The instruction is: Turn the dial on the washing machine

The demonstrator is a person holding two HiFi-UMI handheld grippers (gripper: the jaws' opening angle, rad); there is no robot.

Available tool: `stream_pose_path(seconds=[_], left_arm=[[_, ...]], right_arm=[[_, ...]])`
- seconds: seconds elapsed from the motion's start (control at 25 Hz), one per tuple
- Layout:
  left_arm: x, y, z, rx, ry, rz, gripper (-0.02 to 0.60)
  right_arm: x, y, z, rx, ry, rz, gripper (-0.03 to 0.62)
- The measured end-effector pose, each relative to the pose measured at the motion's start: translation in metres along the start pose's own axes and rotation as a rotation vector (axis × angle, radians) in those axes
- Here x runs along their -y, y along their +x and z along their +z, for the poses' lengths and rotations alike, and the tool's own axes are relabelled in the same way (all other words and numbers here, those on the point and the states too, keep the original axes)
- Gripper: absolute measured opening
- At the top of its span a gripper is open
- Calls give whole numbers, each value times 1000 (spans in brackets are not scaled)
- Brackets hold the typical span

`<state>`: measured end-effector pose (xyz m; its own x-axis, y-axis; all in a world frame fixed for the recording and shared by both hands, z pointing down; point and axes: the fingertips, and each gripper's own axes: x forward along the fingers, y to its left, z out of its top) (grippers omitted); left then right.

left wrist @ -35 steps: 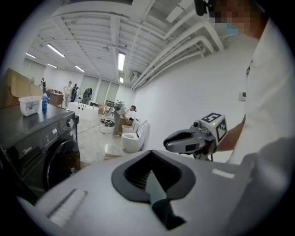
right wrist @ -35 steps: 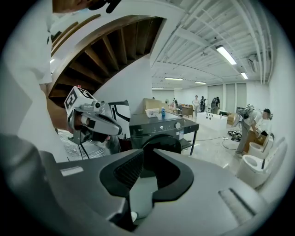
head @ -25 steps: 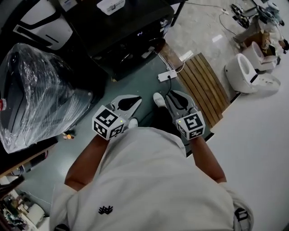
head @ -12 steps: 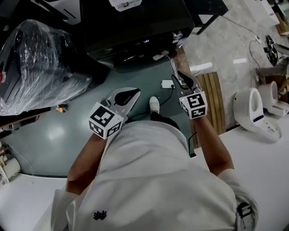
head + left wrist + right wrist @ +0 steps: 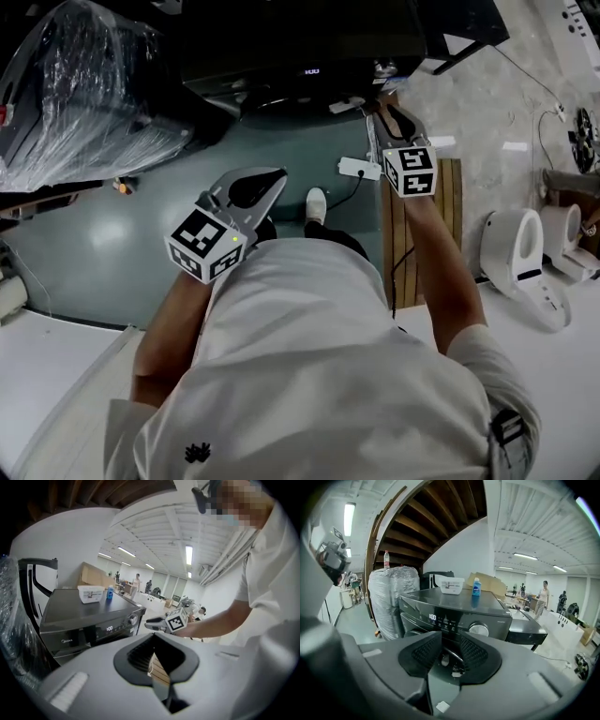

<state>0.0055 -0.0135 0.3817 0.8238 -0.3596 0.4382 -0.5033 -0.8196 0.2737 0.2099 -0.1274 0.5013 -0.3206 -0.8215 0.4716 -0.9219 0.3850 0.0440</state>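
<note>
The black washing machine [image 5: 300, 37] fills the top of the head view, its display [image 5: 311, 71] lit. Its silver dial [image 5: 382, 67] sits at the right end of the panel and also shows in the right gripper view [image 5: 478, 629] and the left gripper view [image 5: 133, 619]. My right gripper [image 5: 384, 101] reaches toward the machine's front, just below the dial and apart from it. Its jaws have just been opening; they stand open [image 5: 451, 641] with nothing between them. My left gripper [image 5: 277, 175] hangs back over the floor, tips together [image 5: 154, 637] and empty.
A plastic-wrapped appliance [image 5: 84, 84] stands left of the machine. On the floor lie a white power strip [image 5: 359, 169] and a wooden slatted board [image 5: 422, 225], with a white toilet [image 5: 511, 253] at the right. A white box [image 5: 452, 585] and blue bottle [image 5: 476, 587] rest on the machine.
My right gripper has reached forward from beside my body to the machine's front near the dial. The left gripper shifted a little. The machine now sits closer in the head view.
</note>
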Motion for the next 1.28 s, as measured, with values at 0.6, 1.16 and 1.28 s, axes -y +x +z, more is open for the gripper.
stream_pose_path(seconds=[0.6,1.16,1.28], left_arm=[[-5,7,-5,-29,-15,48,55],[-16,16,-4,-55,-21,48,55],[-17,18,-1,-51,-21,51,55]], right_arm=[[61,74,-12,-62,-87,-120,215],[80,109,-16,-126,-176,-182,232],[82,113,-19,-135,-168,-181,232]])
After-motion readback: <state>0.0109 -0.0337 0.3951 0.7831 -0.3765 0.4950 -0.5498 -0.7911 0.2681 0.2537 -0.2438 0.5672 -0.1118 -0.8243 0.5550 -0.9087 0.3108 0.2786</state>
